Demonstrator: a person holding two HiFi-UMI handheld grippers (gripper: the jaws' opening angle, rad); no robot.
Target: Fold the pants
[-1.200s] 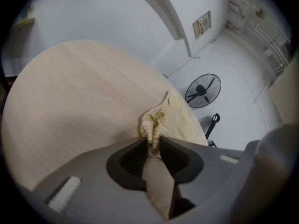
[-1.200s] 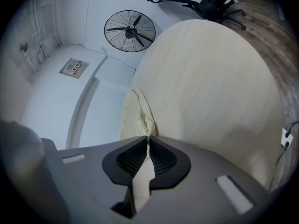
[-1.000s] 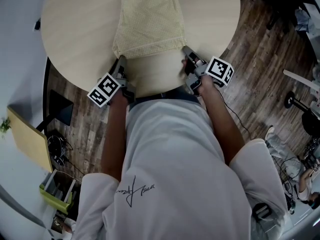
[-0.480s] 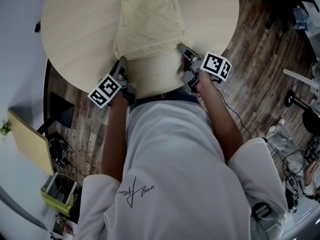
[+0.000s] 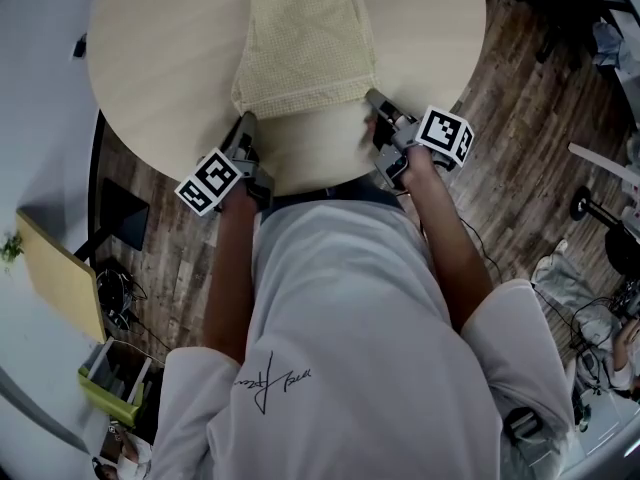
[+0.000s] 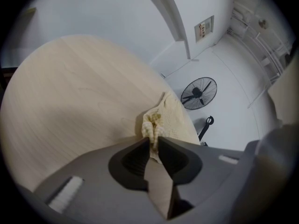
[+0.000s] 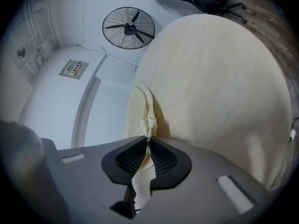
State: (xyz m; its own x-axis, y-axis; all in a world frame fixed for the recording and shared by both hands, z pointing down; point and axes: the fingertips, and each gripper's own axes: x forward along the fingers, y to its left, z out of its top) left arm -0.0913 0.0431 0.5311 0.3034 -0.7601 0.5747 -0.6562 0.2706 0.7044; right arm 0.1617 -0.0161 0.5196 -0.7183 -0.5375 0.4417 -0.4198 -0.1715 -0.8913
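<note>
**Q:** so where are the pants sitting right now?

**A:** On my round, pale-wood table (image 5: 160, 58). The pants (image 5: 303, 48) are cream with a waffle-ish texture. They run from near my side of the table away across it and out the top of the head view. There's a bare strip of tabletop between their near end and the rim.

**Q:** and the grippers?

**A:** One on each near corner. My left gripper (image 6: 153, 141) has just been closing its jaws, and they're pinching a bunched-up bit of the left corner. Same deal for my right gripper (image 7: 148, 146). Its jaws have just been closing too, and they're almost together with a thin fold of the right corner squeezed between the pads.

**Q:** what's the room like?

**A:** There's a dark wood-plank floor (image 5: 500, 118) around the table. Off to my left are a green bin (image 5: 110, 383), a tan board (image 5: 60, 278) and a tangle of cables (image 5: 115, 298). A round fan (image 7: 128, 28) stands past the far side of the table, with white surfaces behind it.
</note>
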